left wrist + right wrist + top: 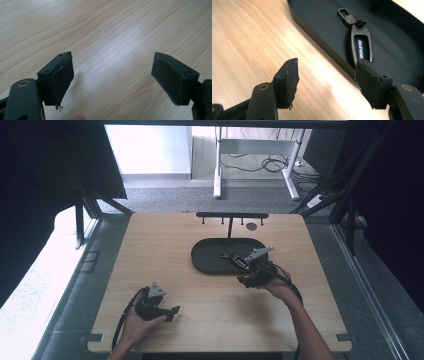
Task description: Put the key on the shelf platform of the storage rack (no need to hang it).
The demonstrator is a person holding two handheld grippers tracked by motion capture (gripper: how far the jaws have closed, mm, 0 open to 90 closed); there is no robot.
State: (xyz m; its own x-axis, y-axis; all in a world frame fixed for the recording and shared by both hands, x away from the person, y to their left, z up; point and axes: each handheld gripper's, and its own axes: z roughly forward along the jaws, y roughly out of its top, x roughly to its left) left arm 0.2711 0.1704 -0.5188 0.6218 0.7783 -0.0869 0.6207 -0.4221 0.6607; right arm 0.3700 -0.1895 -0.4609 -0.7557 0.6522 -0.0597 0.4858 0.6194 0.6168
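Pale wooden table [210, 305] lies under your idle, spread left gripper [112, 80]; beyond, your right gripper [327, 82] hangs unclenched, empty, at the black oval tray [402, 50] holding the dark key fob [360, 43]. Next, probably: advance, straddle it, squeeze.

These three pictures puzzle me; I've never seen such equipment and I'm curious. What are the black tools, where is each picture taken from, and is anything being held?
A person sits at a wooden table with a two-jaw tool in each hand. The high view looks down from above; the other two come from cameras riding on each tool, looking along its jaws. The left hand-held gripper rests over bare wood, jaws open and empty. The right hand-held gripper hovers at the edge of a dark oval tray, jaws open, holding nothing. In the tray lies a black key fob with a small clip. Behind the tray stands a black hook rack.
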